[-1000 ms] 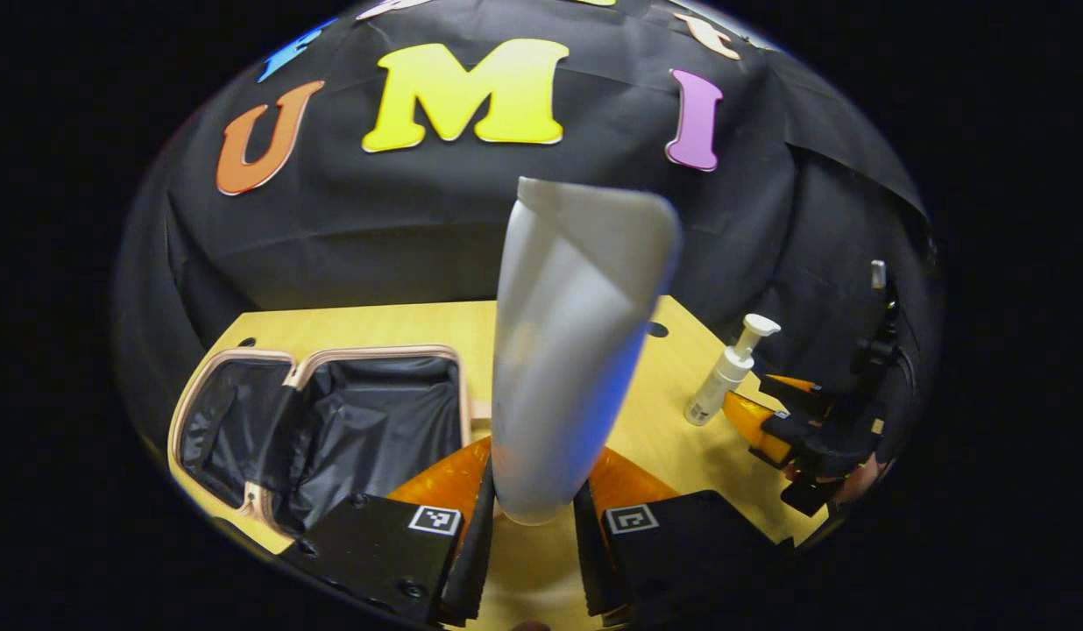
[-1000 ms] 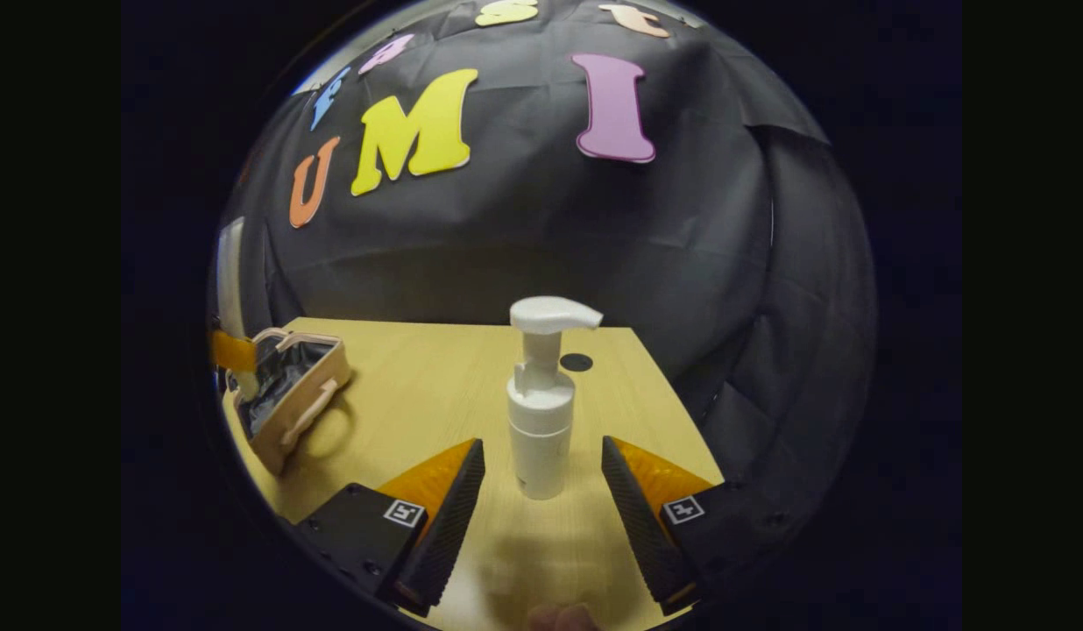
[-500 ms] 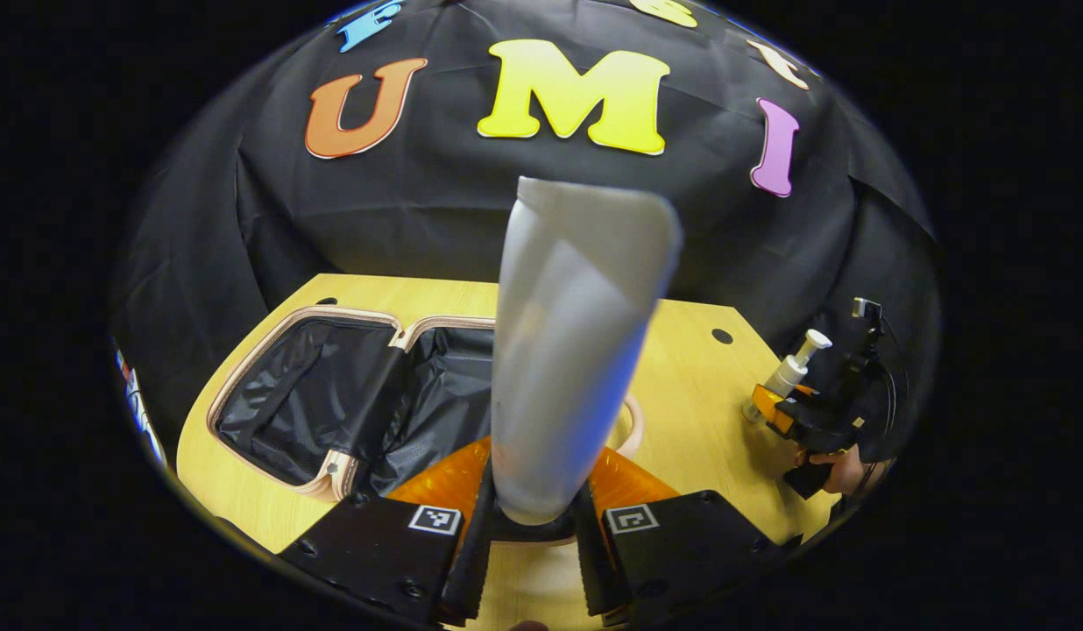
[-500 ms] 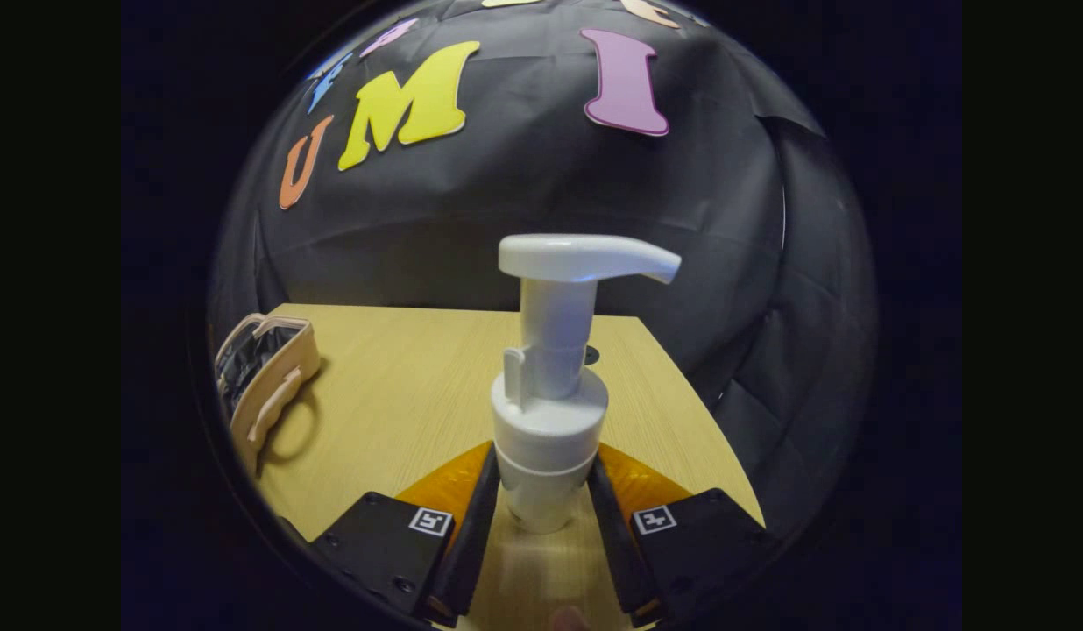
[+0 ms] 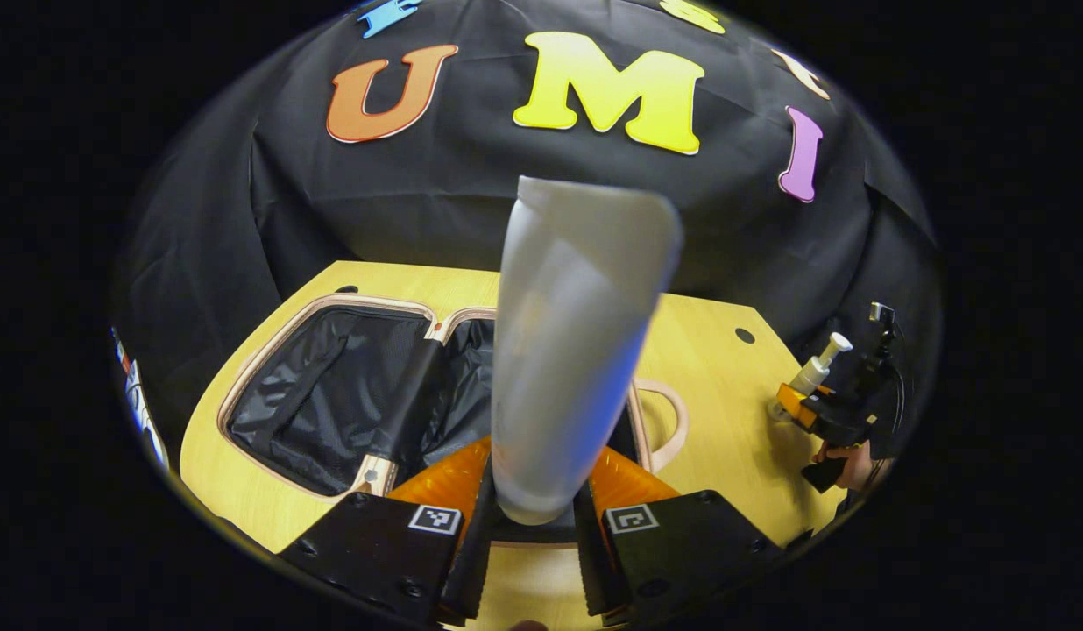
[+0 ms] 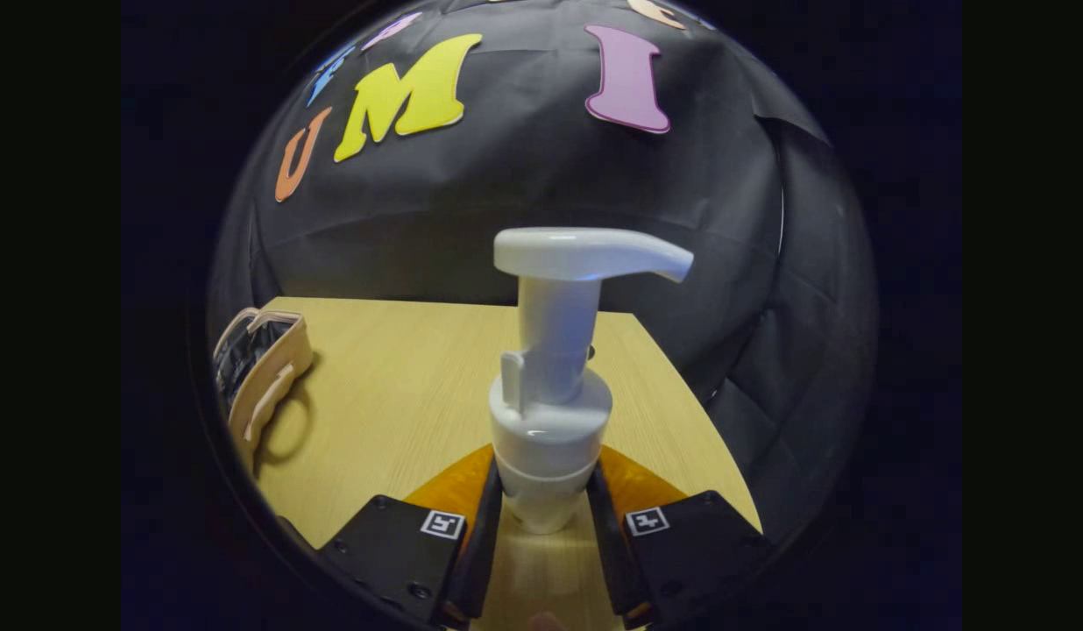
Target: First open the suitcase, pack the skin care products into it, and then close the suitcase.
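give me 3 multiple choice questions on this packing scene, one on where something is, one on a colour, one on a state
1. Where is the white tube?
A. lying inside the suitcase
B. held upright between the left gripper's fingers, above the suitcase
C. standing on the table beside the pump bottle

2. What colour is the lining of the suitcase?
A. black
B. red
C. white

3. What is the state of the right gripper?
A. wide open, away from everything
B. shut on nothing
C. shut on the pump bottle

Answers:
1. B: in the left gripper view the left gripper clamps the tube's lower end, with the open case behind and below it.
2. A: the open case shows dark black fabric inside a beige rim.
3. C: in the right gripper view both fingers press the sides of the pump bottle, on the table.
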Tool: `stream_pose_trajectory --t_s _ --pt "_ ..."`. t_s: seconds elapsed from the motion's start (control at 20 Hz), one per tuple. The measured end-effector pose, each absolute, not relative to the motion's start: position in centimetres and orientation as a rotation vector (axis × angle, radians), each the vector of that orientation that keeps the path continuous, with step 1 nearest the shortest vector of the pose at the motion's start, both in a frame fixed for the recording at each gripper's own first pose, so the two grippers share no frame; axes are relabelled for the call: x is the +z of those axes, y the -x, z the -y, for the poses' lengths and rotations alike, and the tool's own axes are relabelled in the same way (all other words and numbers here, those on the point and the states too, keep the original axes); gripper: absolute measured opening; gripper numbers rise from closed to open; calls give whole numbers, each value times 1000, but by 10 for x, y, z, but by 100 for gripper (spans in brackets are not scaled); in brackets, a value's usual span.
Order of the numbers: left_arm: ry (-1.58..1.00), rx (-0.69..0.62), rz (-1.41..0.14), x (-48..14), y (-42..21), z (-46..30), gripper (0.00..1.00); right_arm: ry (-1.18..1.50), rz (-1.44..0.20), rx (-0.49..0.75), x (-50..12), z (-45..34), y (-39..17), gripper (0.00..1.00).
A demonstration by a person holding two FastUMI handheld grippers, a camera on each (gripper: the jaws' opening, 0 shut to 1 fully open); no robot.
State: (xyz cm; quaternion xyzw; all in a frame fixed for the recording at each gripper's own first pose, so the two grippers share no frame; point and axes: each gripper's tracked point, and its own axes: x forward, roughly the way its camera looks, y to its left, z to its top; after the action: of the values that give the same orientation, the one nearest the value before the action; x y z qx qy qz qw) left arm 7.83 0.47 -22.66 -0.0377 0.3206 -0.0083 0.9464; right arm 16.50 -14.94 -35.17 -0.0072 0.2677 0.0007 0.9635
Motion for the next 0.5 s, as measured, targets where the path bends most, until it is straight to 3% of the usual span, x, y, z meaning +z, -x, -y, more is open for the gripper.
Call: stream_pose_trajectory --t_s 0.3,0.5 --pt "63 -208 -806 -267 -99 -21 46 -52 -553 14 -287 145 -119 47" --pt "120 -280 -929 -302 -105 -27 46 -114 -570 119 -227 123 -71 47"
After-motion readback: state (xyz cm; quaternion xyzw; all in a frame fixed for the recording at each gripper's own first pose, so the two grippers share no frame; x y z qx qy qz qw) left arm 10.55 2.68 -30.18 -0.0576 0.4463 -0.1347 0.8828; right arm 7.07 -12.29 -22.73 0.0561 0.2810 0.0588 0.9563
